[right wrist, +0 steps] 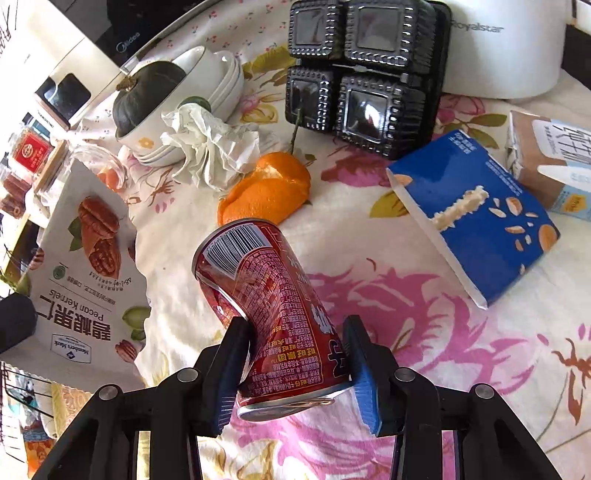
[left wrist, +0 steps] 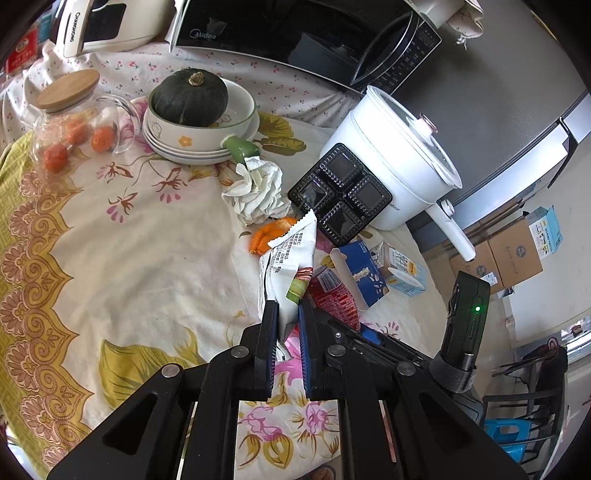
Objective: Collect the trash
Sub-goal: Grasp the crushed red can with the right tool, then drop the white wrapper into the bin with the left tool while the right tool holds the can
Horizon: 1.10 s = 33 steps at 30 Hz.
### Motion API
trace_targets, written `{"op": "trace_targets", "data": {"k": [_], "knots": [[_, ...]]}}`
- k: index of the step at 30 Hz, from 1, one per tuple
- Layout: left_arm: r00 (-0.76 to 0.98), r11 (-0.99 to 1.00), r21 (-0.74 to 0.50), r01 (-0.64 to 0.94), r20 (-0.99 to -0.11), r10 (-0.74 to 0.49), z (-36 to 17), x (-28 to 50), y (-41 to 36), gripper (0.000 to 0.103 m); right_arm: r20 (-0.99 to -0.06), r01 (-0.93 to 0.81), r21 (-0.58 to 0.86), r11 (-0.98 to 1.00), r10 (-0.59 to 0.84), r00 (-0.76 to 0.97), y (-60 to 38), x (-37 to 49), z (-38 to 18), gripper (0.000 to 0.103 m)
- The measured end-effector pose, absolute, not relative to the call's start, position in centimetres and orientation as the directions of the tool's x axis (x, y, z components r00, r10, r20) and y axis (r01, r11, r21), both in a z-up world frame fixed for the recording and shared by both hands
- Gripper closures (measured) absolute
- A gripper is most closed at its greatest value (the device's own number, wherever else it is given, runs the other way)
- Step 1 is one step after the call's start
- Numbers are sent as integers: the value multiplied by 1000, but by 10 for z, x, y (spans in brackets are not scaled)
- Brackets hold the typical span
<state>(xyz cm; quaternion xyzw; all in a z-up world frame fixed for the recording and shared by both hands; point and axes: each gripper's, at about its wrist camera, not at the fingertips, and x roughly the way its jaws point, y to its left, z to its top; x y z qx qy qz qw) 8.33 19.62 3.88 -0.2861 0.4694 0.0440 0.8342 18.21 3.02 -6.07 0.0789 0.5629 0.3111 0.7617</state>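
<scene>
My left gripper (left wrist: 287, 314) is shut on a white pecan snack bag (left wrist: 291, 258), held above the floral tablecloth; the bag also shows in the right wrist view (right wrist: 88, 273). My right gripper (right wrist: 295, 332) is shut on a dented red drink can (right wrist: 269, 295), which also shows in the left wrist view (left wrist: 332, 295). Orange peel (right wrist: 269, 192), a crumpled tissue (right wrist: 210, 147), a black plastic tray (right wrist: 362, 74), a blue snack box (right wrist: 476, 214) and a milk carton (right wrist: 550, 158) lie on the table ahead.
A white electric pot (left wrist: 399, 162) stands at the back right. A green squash (left wrist: 190, 98) sits in stacked bowls (left wrist: 199, 144). A glass jar (left wrist: 74, 122) stands at the left, a microwave (left wrist: 295, 33) behind. The table edge falls off to the right.
</scene>
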Motion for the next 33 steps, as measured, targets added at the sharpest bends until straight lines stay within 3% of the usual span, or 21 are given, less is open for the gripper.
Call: {"op": "trace_targets", "data": {"k": [19, 33], "knots": [[488, 841, -523, -143, -776, -399, 30, 106, 75, 92, -787, -180, 543, 820, 572, 232, -104, 173, -22, 56], [376, 855, -519, 17, -789, -486, -1, 112, -38, 92, -839, -86, 474, 876, 479, 260, -201, 156, -29, 56]]}}
